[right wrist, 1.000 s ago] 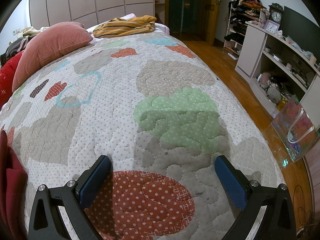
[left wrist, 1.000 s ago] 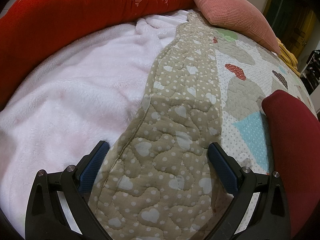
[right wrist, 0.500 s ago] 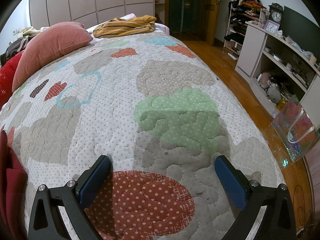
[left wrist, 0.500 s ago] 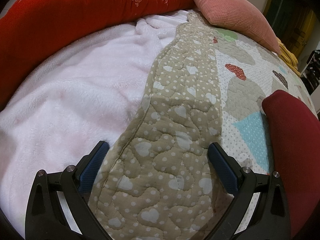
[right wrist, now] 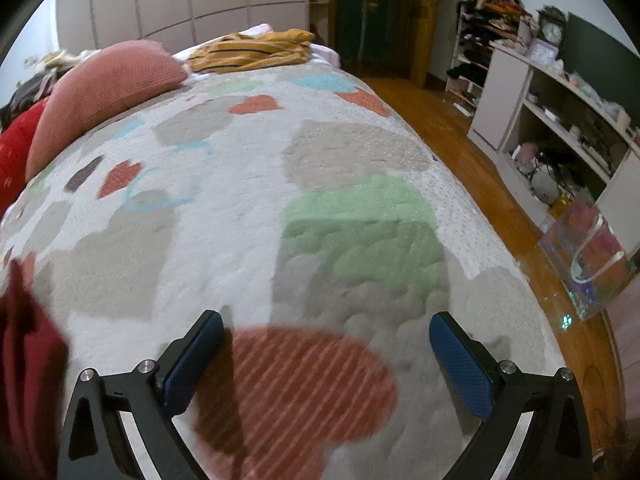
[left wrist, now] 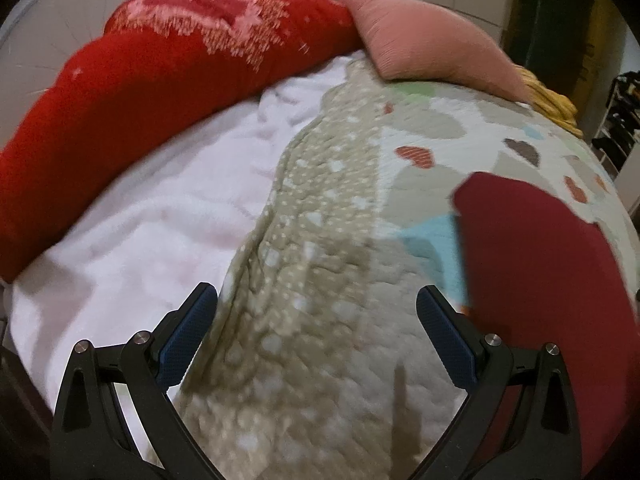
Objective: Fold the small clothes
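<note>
Left wrist view: a dark red garment (left wrist: 536, 264) lies on the heart-print quilt (left wrist: 448, 144) just ahead and to the right of my left gripper (left wrist: 316, 340), its near edge close beside my right fingertip but apart from it. In the right wrist view the same dark red garment (right wrist: 28, 360) sits at the far left, well outside my right gripper (right wrist: 326, 360).

A beige dotted quilt border (left wrist: 320, 240) runs straight ahead between my left jaws, with a white fleece blanket (left wrist: 160, 208) off my left fingertip. Beyond them a long red bolster (left wrist: 132, 92) and a pink ribbed pillow (left wrist: 420, 40) line the far edge of the bed. Ahead of my right jaws the quilt spreads out, a red dotted heart patch (right wrist: 312, 376) between the fingertips and a green heart patch (right wrist: 364, 232) farther on. A mustard striped top (right wrist: 256, 50) lies at the far end. To the right are a wooden floor (right wrist: 472, 152), open shelves (right wrist: 568, 128) and an iridescent bag (right wrist: 588, 252).

Both pairs of jaws stand wide apart, gripping nothing, hovering over the bedding.
</note>
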Tool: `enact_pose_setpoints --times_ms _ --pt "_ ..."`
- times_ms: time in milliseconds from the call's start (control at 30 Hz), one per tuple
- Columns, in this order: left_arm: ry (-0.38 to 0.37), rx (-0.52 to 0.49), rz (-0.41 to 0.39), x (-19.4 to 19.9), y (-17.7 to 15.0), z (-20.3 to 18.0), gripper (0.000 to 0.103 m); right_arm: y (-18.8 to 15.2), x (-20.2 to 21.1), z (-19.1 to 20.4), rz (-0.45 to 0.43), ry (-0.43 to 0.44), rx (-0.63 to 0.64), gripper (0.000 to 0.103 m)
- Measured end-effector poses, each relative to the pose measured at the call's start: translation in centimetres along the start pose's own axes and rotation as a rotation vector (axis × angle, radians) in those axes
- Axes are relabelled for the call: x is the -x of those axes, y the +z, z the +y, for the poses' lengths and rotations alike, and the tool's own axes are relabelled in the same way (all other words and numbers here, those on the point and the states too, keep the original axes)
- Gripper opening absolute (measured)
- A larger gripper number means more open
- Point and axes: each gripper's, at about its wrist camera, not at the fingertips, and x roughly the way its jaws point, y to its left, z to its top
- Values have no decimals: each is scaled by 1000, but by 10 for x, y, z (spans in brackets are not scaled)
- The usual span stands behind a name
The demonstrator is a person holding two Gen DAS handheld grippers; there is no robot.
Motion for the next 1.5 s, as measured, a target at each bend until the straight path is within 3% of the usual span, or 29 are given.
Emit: enact_pose_setpoints --times_ms 133,300,400,700,900,1500 --pt "-78 -28 -24 28 -5 -21 100 -13 56 40 -34 72 82 103" --pt "-125 -94 -50 53 -9 -53 100 -30 131 97 -151 96 209 103" --pt "-141 -110 -61 64 -12 -65 100 -36 154 114 -161 155 208 103" --pt "-142 -154 -79 80 -22 -86 100 -46 157 147 -73 233 195 103" --pt "-140 -164 -73 80 -27 -92 100 -54 155 167 -39 220 251 103" --pt "-145 -170 -62 77 -31 -96 100 -58 150 177 -17 237 269 103"
